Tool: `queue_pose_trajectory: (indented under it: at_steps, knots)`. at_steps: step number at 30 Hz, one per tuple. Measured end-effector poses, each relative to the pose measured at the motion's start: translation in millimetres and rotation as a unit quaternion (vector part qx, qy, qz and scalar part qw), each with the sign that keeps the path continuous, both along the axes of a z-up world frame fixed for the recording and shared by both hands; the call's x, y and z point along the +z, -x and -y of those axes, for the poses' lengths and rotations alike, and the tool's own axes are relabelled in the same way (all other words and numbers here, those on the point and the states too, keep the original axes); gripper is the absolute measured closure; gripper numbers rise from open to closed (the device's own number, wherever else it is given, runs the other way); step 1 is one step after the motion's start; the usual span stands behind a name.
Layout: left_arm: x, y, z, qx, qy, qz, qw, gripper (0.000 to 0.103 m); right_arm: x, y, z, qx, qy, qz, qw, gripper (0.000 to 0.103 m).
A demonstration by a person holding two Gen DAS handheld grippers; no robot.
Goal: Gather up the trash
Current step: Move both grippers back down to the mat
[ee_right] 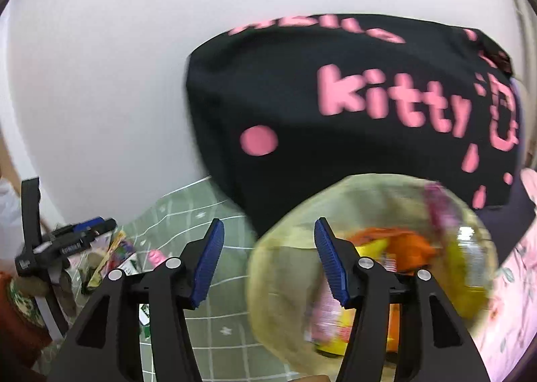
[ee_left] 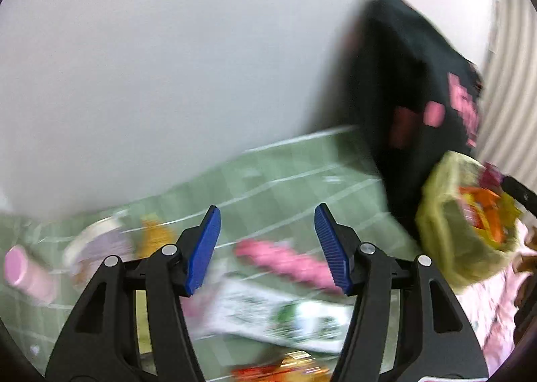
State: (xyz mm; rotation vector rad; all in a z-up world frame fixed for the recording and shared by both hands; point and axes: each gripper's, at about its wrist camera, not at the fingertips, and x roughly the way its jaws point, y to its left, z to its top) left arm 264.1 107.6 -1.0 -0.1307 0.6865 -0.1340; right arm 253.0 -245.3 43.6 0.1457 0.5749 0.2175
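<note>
My left gripper [ee_left: 267,248] stands open with nothing between its blue pads, above litter on a green checked cloth [ee_left: 285,180]: a pink wrapper [ee_left: 288,261], a white and green packet [ee_left: 278,318], a pink bottle [ee_left: 27,271], a round cup [ee_left: 97,244] and a red-orange wrapper [ee_left: 285,370]. The picture is blurred. My right gripper [ee_right: 267,258] is open too, just above the rim of a yellow-green bin [ee_right: 292,248] that holds orange and yellow wrappers [ee_right: 402,241]. Nothing sits between its pads. The same bin [ee_left: 446,224] shows at the right of the left wrist view.
A black bag [ee_right: 302,97] with pink lettering stands behind the bin against a white wall. A pink flowered cloth [ee_right: 513,298] lies to the right. The left gripper [ee_right: 97,226] shows at the far left among more wrappers [ee_right: 114,254].
</note>
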Motion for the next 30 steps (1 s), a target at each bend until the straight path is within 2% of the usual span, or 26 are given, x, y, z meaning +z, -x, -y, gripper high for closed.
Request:
queue_pose_trajectory:
  at_steps: [4, 8, 11, 15, 18, 22, 25, 29, 30]
  knots:
    - [-14.2, 13.7, -64.5, 0.09, 0.006, -0.015, 0.9958, 0.048, -14.8, -13.9, -38.6, 0.047, 0.011, -0.027, 0.998, 0.049]
    - [-34.5, 36.5, -119.9, 0.169, 0.052, -0.039, 0.9835, 0.048, -29.5, -24.4, -70.2, 0.089, 0.022, -0.045, 0.995, 0.049]
    - [-45.0, 54.9, -138.8, 0.192, 0.064, -0.047, 0.9781, 0.048, -43.1, -39.4, -103.5, 0.137, 0.018, -0.078, 0.987, 0.049]
    - [-49.6, 77.5, -152.3, 0.203, 0.079, -0.053, 0.9747, 0.048, -51.6, -55.1, -151.8, 0.178, 0.042, -0.082, 0.98, 0.049]
    - [-49.8, 90.2, -151.0, 0.209, 0.068, -0.058, 0.9739, 0.048, -62.1, -72.6, -194.8, 0.207, 0.044, -0.101, 0.972, 0.049]
    - [-53.1, 103.7, -148.8, 0.214, 0.054, -0.071, 0.9728, 0.048, -76.5, -81.2, -250.0, 0.286, 0.024, -0.12, 0.95, 0.049]
    - [-55.1, 114.6, -151.3, 0.216, 0.047, -0.079, 0.9721, 0.048, -92.7, -87.9, -284.2, 0.327, 0.006, -0.157, 0.932, 0.061]
    - [-54.2, 117.1, -148.3, 0.209, 0.045, -0.081, 0.9734, 0.048, -110.9, -95.3, -308.8, 0.349, -0.002, -0.204, 0.915, 0.089]
    - [-54.2, 116.8, -147.5, 0.207, 0.046, -0.082, 0.9739, 0.048, -111.2, -93.9, -309.2, 0.35, -0.001, -0.205, 0.914, 0.096]
